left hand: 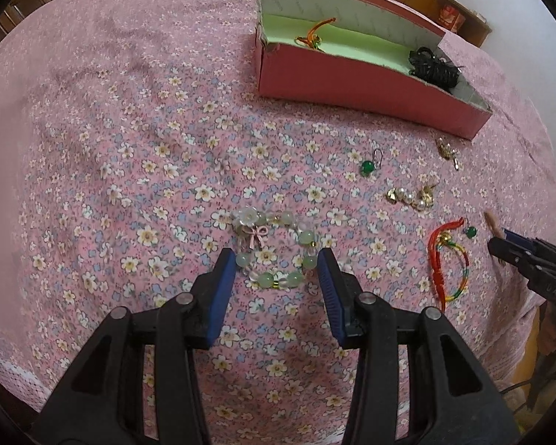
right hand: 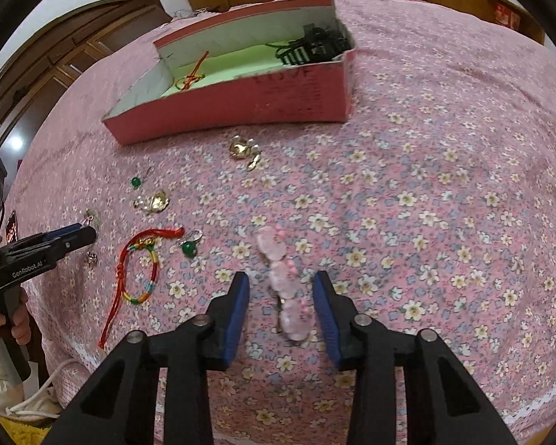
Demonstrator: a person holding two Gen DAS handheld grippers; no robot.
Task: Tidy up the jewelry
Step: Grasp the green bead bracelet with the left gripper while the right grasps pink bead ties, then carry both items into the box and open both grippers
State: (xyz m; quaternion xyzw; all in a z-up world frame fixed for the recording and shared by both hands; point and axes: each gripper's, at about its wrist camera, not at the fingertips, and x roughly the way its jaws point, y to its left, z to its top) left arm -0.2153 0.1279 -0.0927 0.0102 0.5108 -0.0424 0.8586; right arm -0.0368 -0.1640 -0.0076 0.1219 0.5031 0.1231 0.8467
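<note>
Between my left tongs (left hand: pixel 277 259), spread wide and holding nothing, lies the green bead bracelet (left hand: pixel 274 248) on the floral cloth (left hand: pixel 129 129); its near arc sits inside the gap and the bow charm lies on the far side. My right tongs (right hand: pixel 281 285) are just as wide open and empty, and a pink bead bracelet (right hand: pixel 285 289) runs lengthwise between the fingers, blurred, so I cannot tell whether it touches either pad.

To do this step well, I judge I should lower each tool until the tips nearly meet the cloth, then close across one strand of beads instead of the whole loop, since round beads will likely roll out of a loose pinch. Catching cloth with the beads is the risk, so I would close slowly.

Further out lie the red cord bracelet (left hand: pixel 446 259), two green earrings (left hand: pixel 368 165) (left hand: pixel 470 230), a pearl piece (left hand: pixel 413 196) and a gold earring (left hand: pixel 447 150), all well apart from each other.

Beyond them stands the pink box (left hand: pixel 352 74), already holding an orange cord piece (left hand: pixel 313 35) and a black item (left hand: pixel 433 65). I judge most of the sorting remains, and the lift should clear the near wall of the box.
</note>
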